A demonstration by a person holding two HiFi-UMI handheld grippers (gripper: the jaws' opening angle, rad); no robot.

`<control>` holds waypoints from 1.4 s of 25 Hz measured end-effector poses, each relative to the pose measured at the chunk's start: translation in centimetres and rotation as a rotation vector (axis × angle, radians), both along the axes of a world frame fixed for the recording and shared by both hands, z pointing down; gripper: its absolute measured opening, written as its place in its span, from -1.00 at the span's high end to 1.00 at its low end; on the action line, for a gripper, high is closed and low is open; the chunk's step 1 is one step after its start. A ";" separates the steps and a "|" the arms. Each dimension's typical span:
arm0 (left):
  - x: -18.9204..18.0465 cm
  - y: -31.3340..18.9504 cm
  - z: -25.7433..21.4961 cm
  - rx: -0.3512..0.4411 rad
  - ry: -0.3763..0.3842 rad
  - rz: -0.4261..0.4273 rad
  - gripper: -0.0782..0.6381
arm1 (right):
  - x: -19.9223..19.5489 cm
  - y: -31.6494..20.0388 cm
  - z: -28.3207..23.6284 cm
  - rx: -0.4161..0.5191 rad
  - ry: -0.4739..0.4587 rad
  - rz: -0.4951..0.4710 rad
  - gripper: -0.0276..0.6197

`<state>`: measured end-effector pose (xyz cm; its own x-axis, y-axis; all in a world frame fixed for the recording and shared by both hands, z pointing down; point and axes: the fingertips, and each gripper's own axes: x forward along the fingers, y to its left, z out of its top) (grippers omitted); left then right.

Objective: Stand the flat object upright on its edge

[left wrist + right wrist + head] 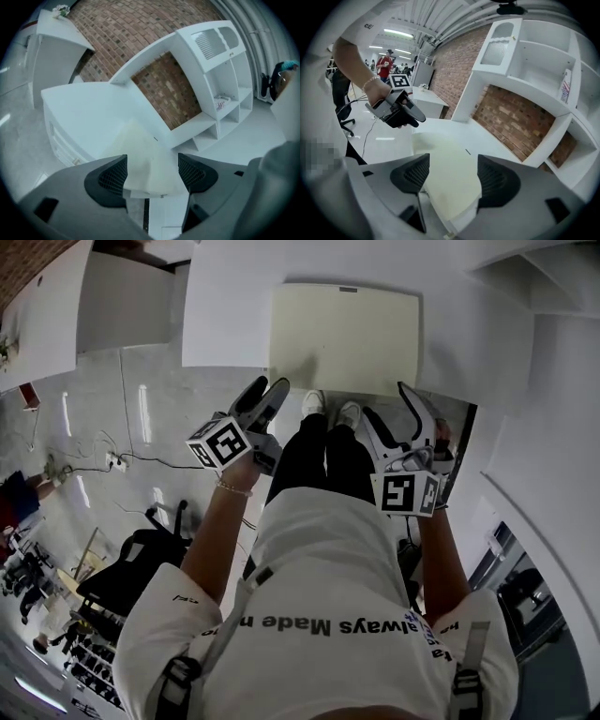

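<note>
A cream flat board (pixel 344 338) lies flat on the white table (pixel 230 324), its near edge at the table's front. My left gripper (pixel 270 388) hovers just in front of the board's near left corner, jaws open and empty. My right gripper (pixel 392 413) is off the near right corner, also open and empty. In the left gripper view the board (pixel 140 150) shows beyond the open left gripper (pixel 151 173), untouched by the pads. In the right gripper view the board (pixel 450 173) lies past the open right gripper (pixel 451 180), and the left gripper (pixel 401 112) hangs at the far side.
A white shelf unit (pixel 220 84) against a brick wall (pixel 168 93) stands behind the table. A black office chair (pixel 131 573) and cables (pixel 112 463) are on the floor to the left. Another white table (pixel 56 315) stands far left. My shoes (pixel 328 409) are below the table edge.
</note>
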<state>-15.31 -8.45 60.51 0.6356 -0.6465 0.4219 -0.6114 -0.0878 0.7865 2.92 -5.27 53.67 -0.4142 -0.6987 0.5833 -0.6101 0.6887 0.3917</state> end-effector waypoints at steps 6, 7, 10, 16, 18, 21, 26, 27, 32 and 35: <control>-1.3 0.8 4.8 -0.088 0.014 -0.054 -0.14 | -0.2 0.5 6.6 -0.060 0.054 -0.031 0.06; -1.2 1.1 5.7 -0.108 0.031 -0.056 -0.15 | -0.1 0.6 7.8 -0.067 0.068 -0.034 0.06; -0.6 1.5 7.8 -0.149 0.096 -0.053 -0.17 | 0.2 0.7 10.4 -0.079 0.109 -0.047 0.05; -0.9 1.0 10.2 -0.171 0.181 -0.065 -0.18 | 0.7 0.7 14.0 -0.094 0.176 -0.086 0.05; -0.6 0.9 10.7 -0.180 0.220 -0.074 -0.18 | 0.8 0.8 14.8 -0.095 0.185 -0.090 0.05; 0.1 0.7 10.9 -0.184 0.288 -0.097 -0.18 | 1.0 0.9 15.1 -0.078 0.188 -0.087 0.05; 0.4 0.1 10.3 -0.167 0.323 -0.122 -0.17 | 1.3 0.3 14.9 -0.055 0.181 -0.089 0.12; 0.4 0.0 10.1 -0.169 0.318 -0.122 -0.17 | 1.3 0.2 14.9 -0.057 0.176 -0.090 0.12; 0.6 -0.2 8.9 -0.171 0.277 -0.117 -0.17 | 1.8 -0.2 14.8 -0.070 0.143 -0.081 0.15; 0.6 -0.3 7.3 -0.140 0.236 -0.104 -0.16 | 2.0 -0.2 14.3 -0.066 0.105 -0.065 0.15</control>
<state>-14.71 -8.78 67.78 0.6598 -0.6597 0.3599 -0.4103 0.0850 0.9080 4.92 -5.45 68.02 -0.3915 -0.6308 0.6700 -0.5210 0.7521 0.4037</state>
